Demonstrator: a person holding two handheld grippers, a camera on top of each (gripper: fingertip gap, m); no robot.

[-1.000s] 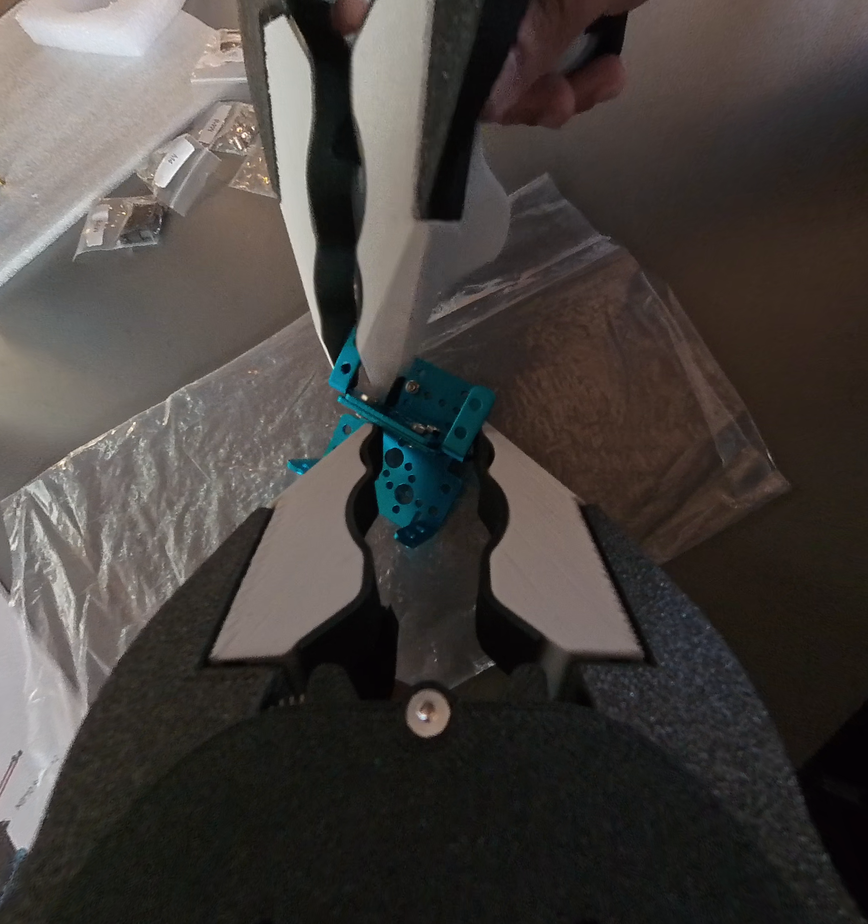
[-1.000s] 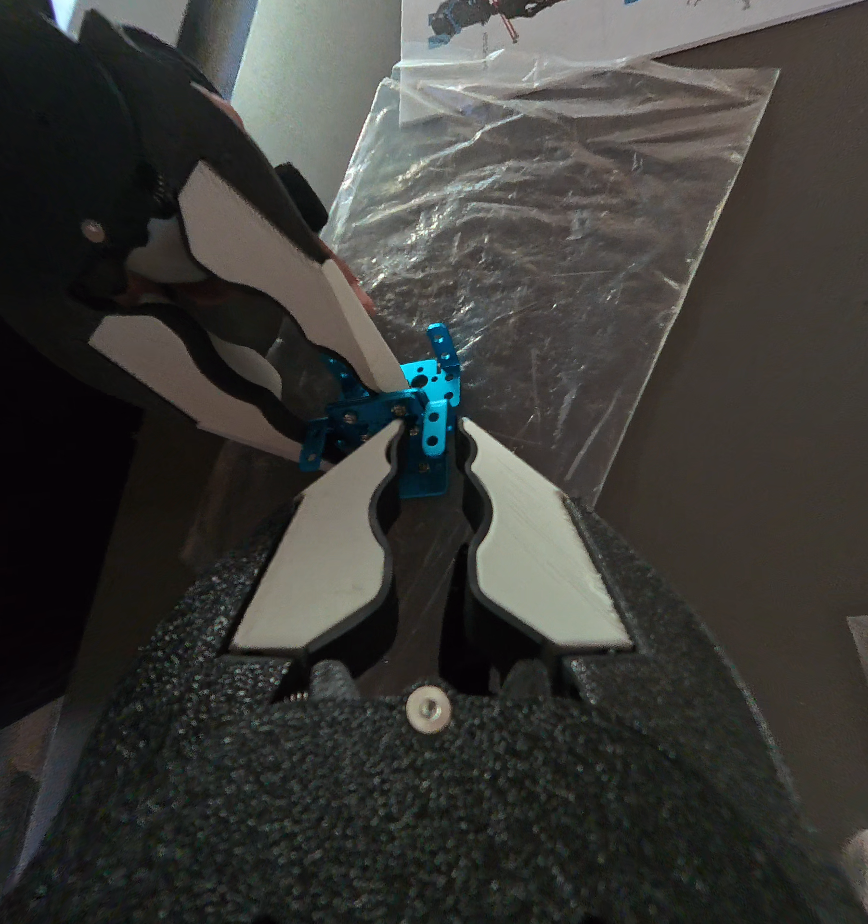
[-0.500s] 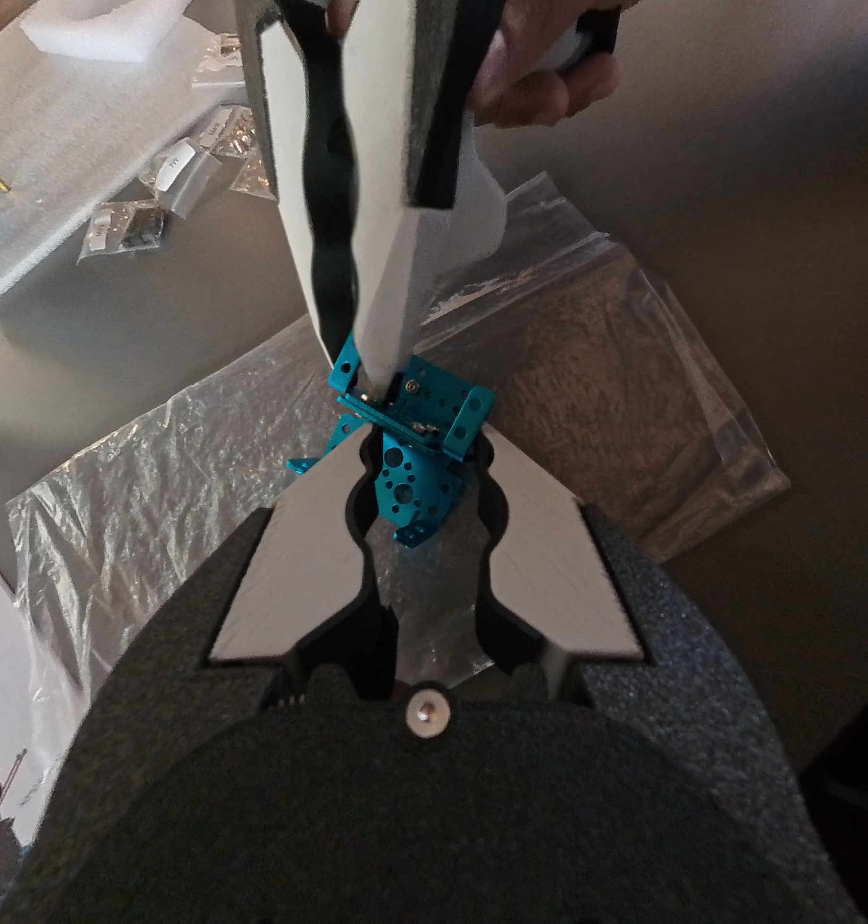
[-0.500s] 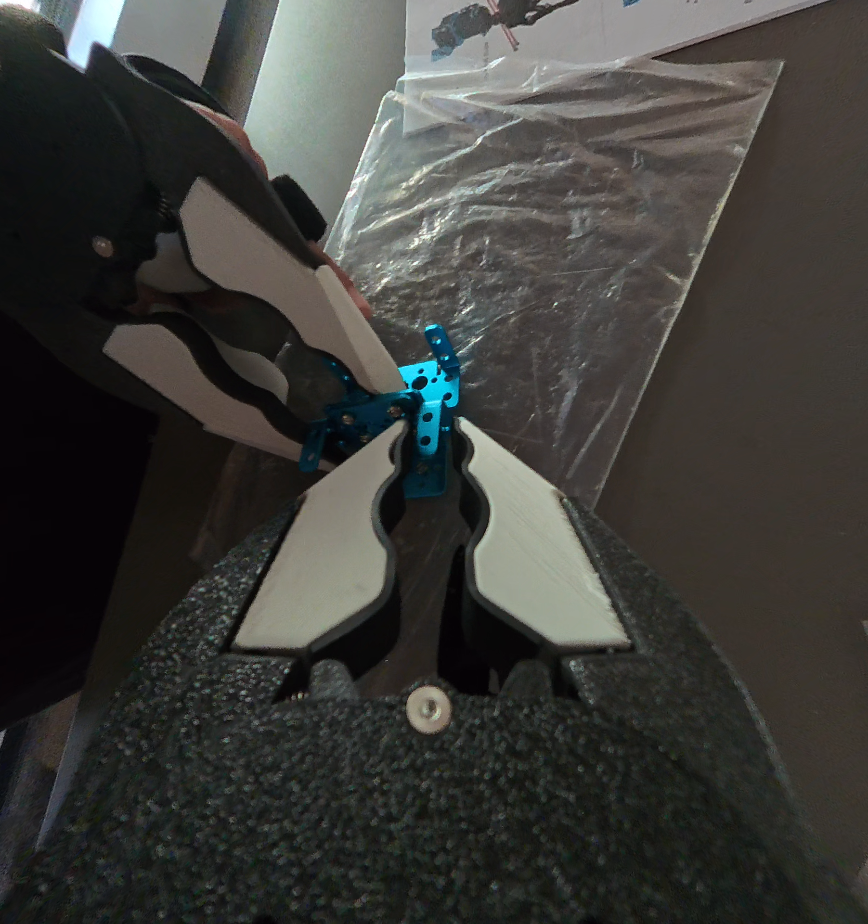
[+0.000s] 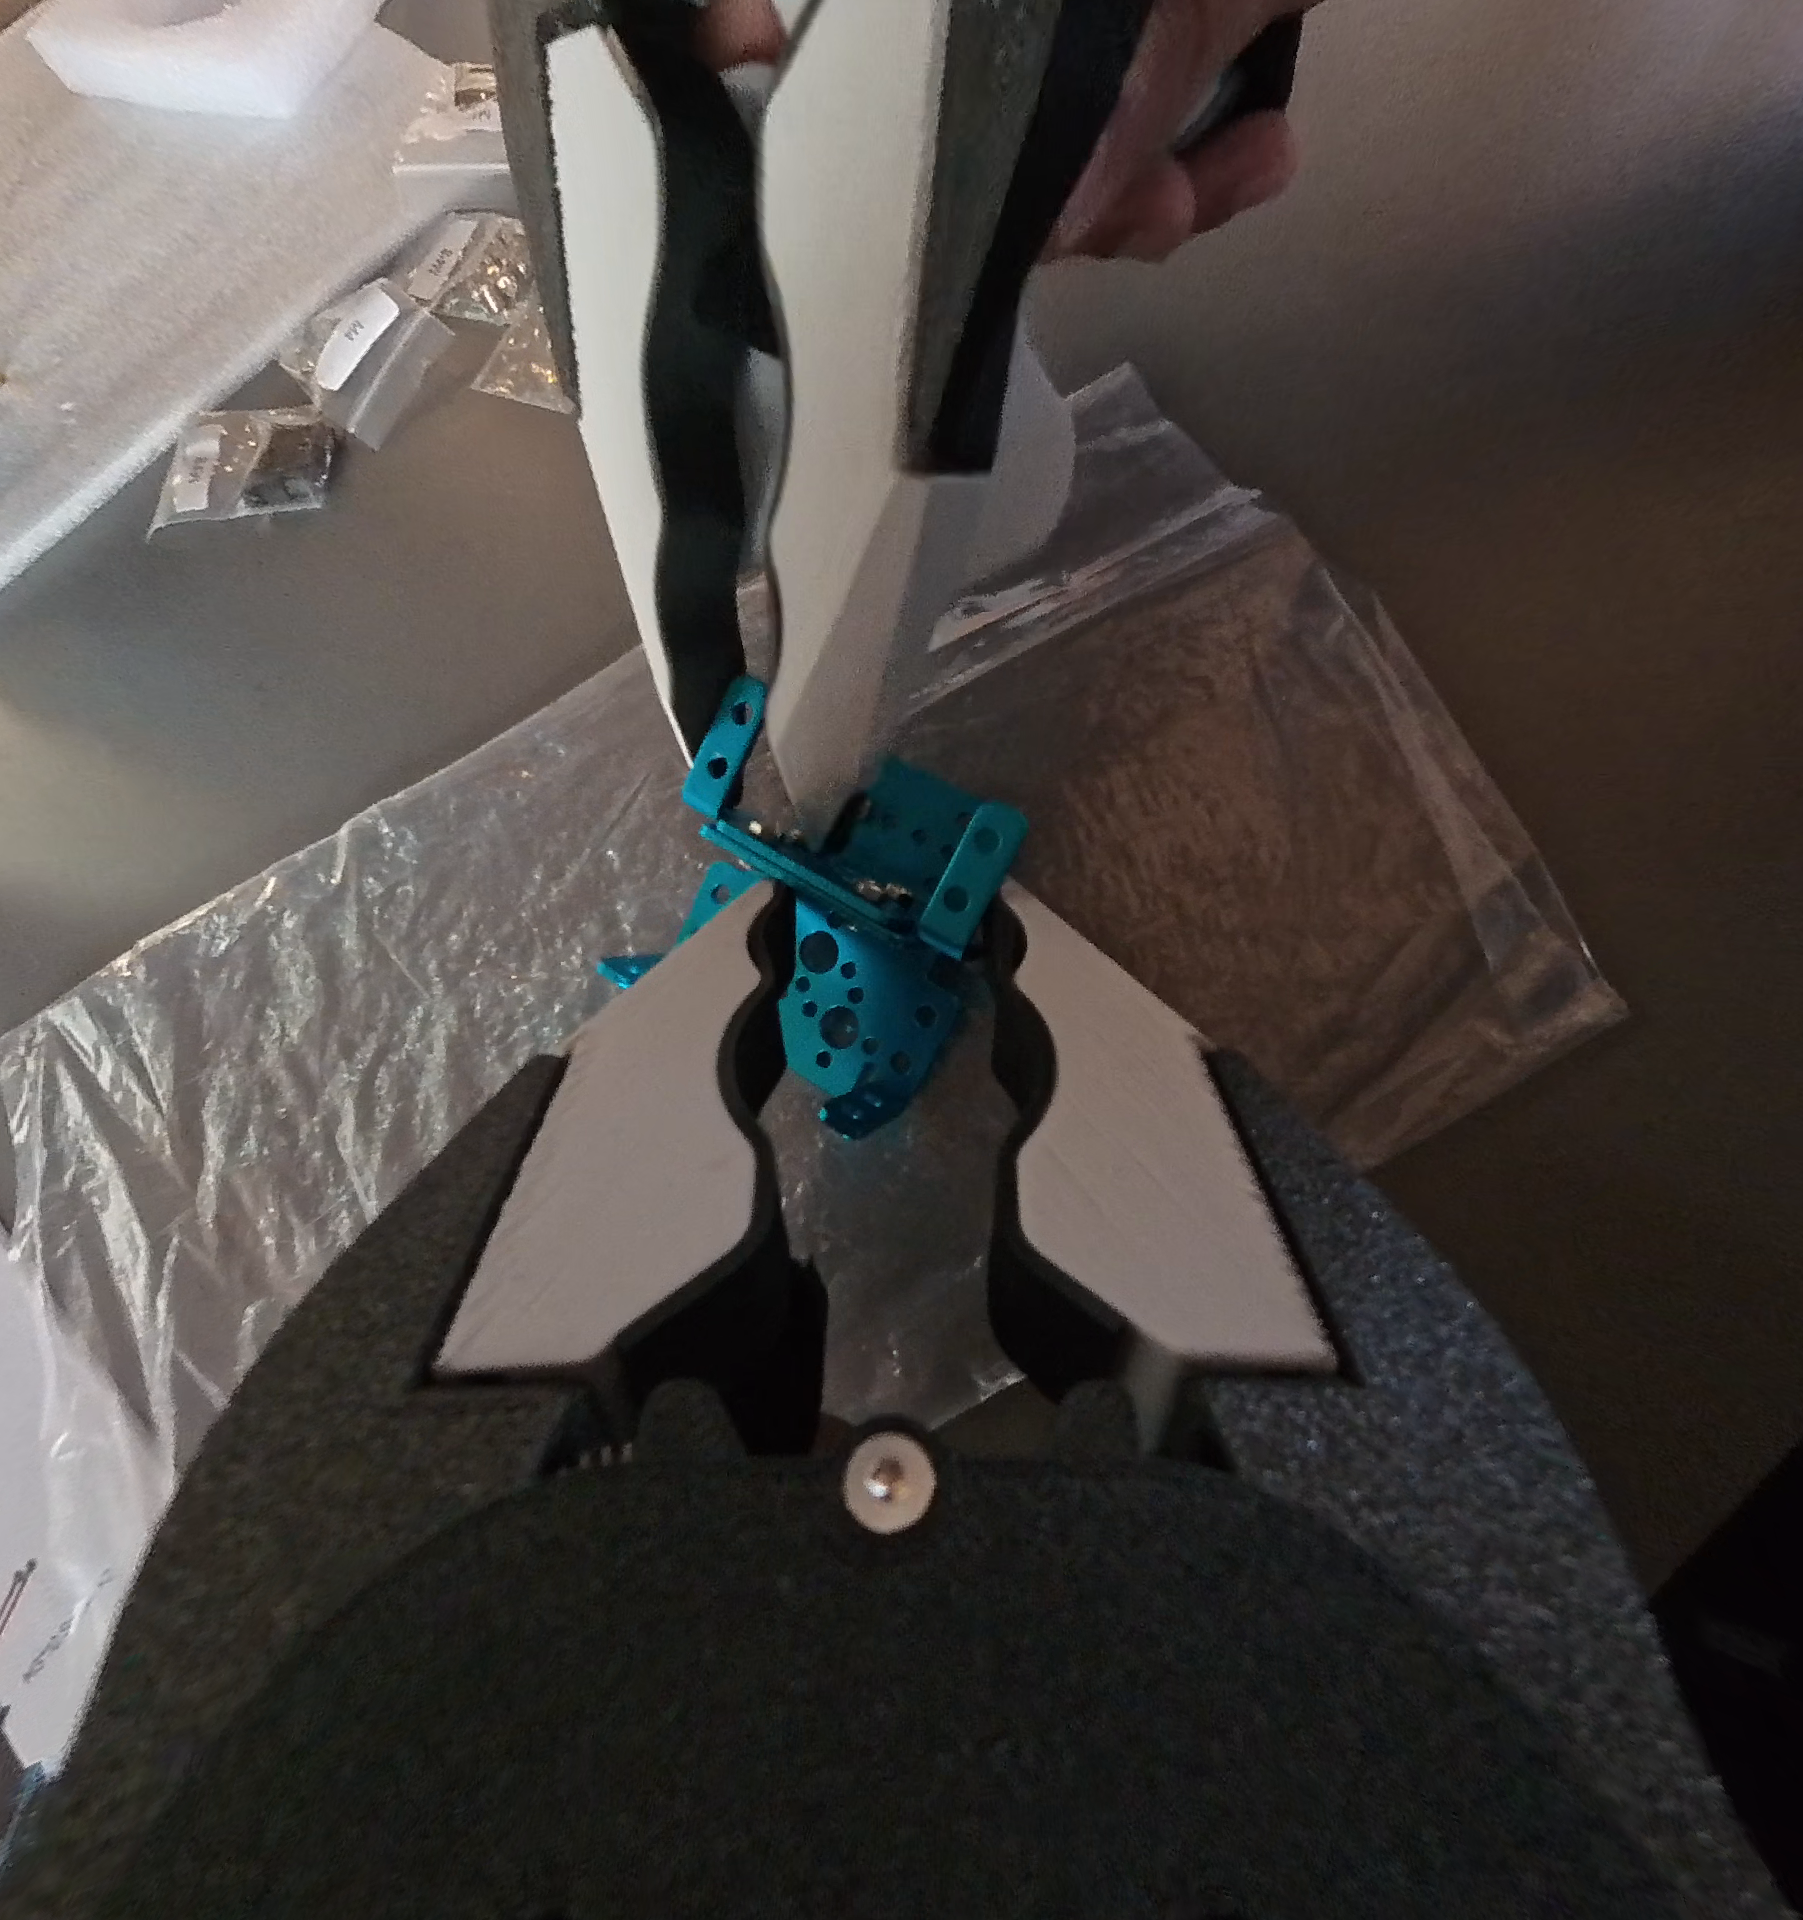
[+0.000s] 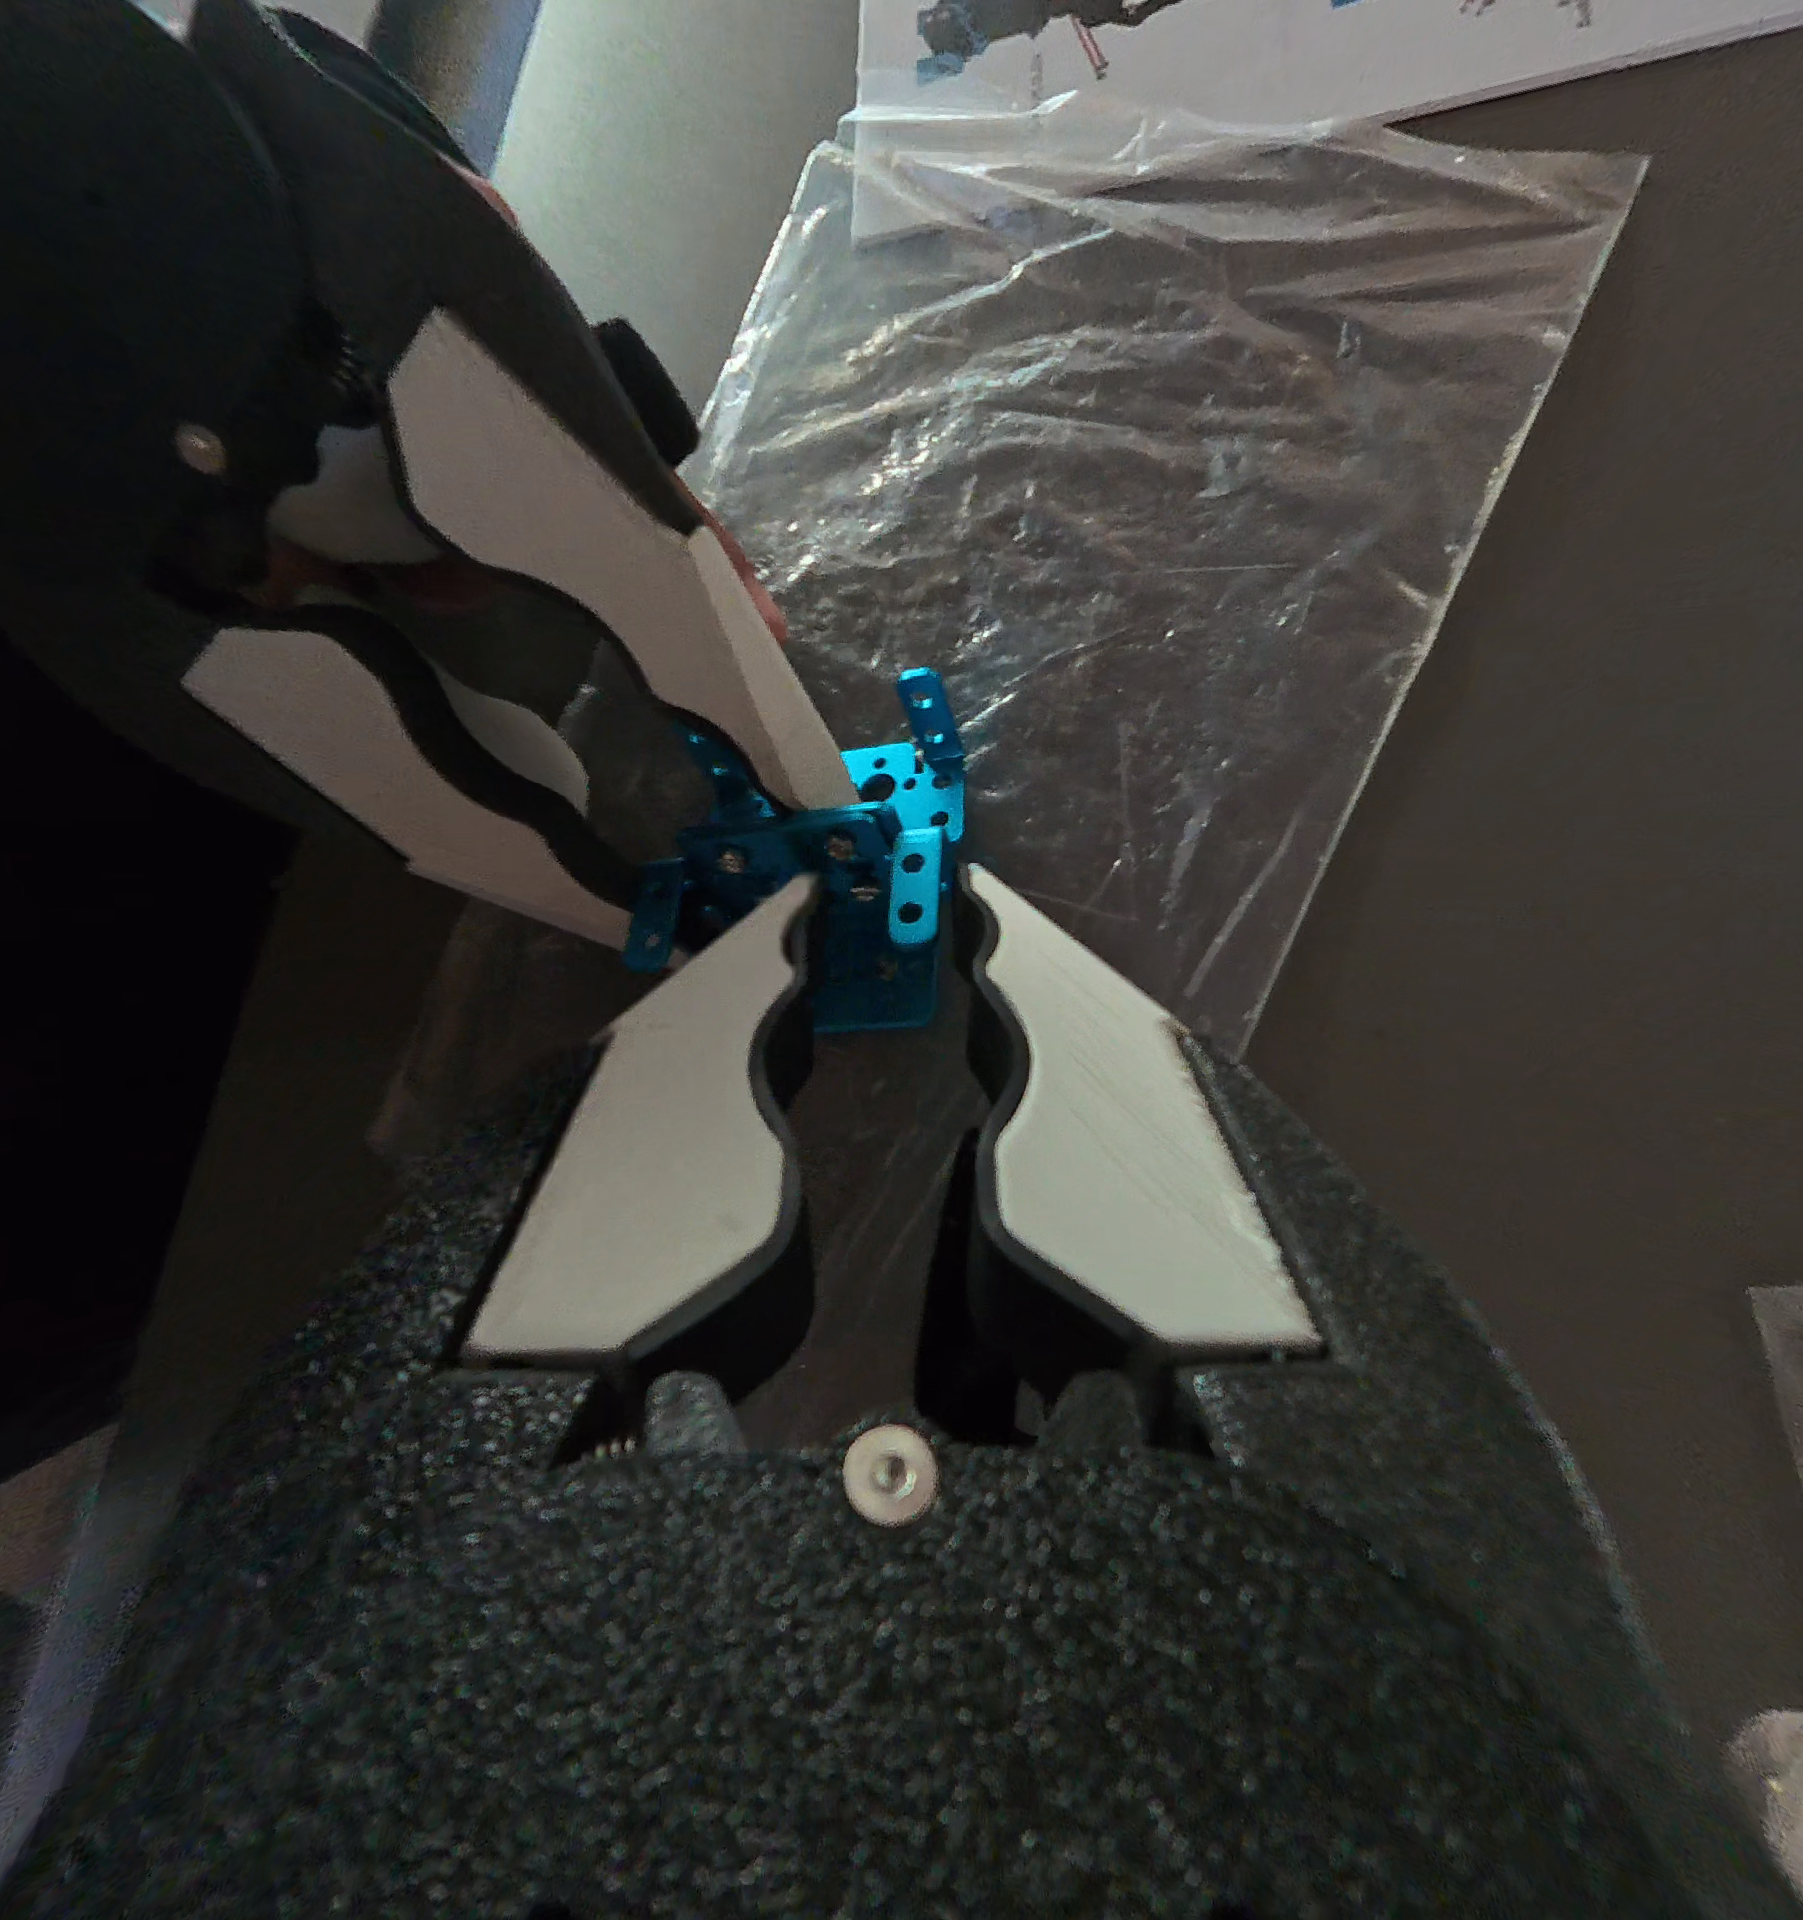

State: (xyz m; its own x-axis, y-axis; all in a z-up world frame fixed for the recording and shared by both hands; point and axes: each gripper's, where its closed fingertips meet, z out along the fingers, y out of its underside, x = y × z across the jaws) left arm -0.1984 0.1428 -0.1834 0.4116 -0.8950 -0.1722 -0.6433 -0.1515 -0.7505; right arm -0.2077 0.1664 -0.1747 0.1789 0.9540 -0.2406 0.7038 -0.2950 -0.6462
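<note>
A blue anodised metal bracket assembly (image 5: 845, 997) with many holes and small screws is held just above a clear plastic bag (image 5: 1240, 831) on the dark table. My left gripper (image 5: 886, 899) is shut on its lower plate, one fingertip at each side. My right gripper (image 5: 751, 764) comes down from above and pinches an upright tab of the same assembly. In the right wrist view the assembly (image 6: 876, 987) sits between my right gripper's tips (image 6: 889, 878). The left gripper (image 6: 746, 868) reaches in from the left there.
A person's hand (image 5: 1188, 187) holds the right gripper. Small bags of hardware (image 5: 357, 343) and a white foam block (image 5: 180, 62) lie at the back left on a pale sheet. A printed instruction sheet (image 6: 1292, 52) lies under the plastic bag's (image 6: 1136, 520) far edge. The tips of both grippers are at nearly the same place.
Both grippers stay on the blue assembly. The right gripper's fingers stand slightly wider apart at the tab, and the assembly has tilted a little.
</note>
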